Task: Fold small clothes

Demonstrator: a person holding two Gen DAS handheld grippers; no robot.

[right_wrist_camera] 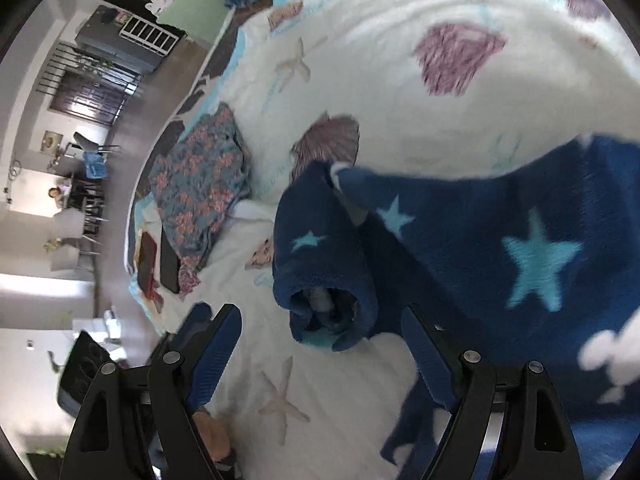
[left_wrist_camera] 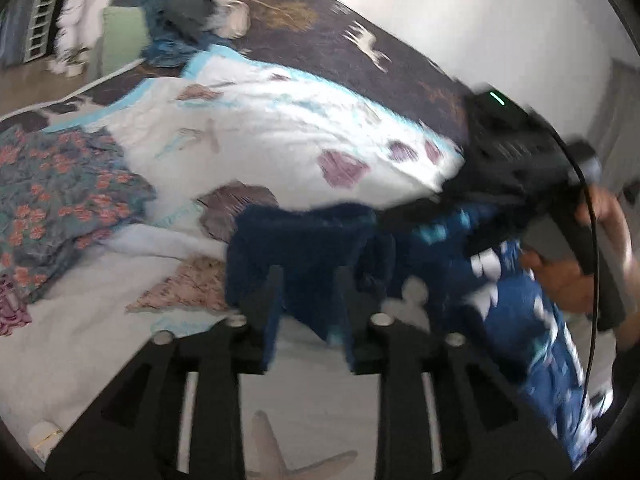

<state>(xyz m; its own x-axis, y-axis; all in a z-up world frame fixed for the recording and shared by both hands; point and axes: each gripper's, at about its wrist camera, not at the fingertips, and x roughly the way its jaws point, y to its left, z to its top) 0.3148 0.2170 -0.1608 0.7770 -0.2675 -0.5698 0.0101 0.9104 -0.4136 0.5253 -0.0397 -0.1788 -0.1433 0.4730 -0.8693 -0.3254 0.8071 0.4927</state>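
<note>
A blue star-patterned fleece garment (right_wrist_camera: 500, 240), lying rumpled on the white shell-print bedspread (right_wrist_camera: 400, 80), is seemingly being arranged for folding, both the left gripper (left_wrist_camera: 308, 312) and right gripper (right_wrist_camera: 320, 356) held released beside it, so a hem must next be grasped.

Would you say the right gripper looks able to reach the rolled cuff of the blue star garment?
Probably yes: the right gripper has its jaws open, with the rolled cuff just ahead and nothing between them.
</note>
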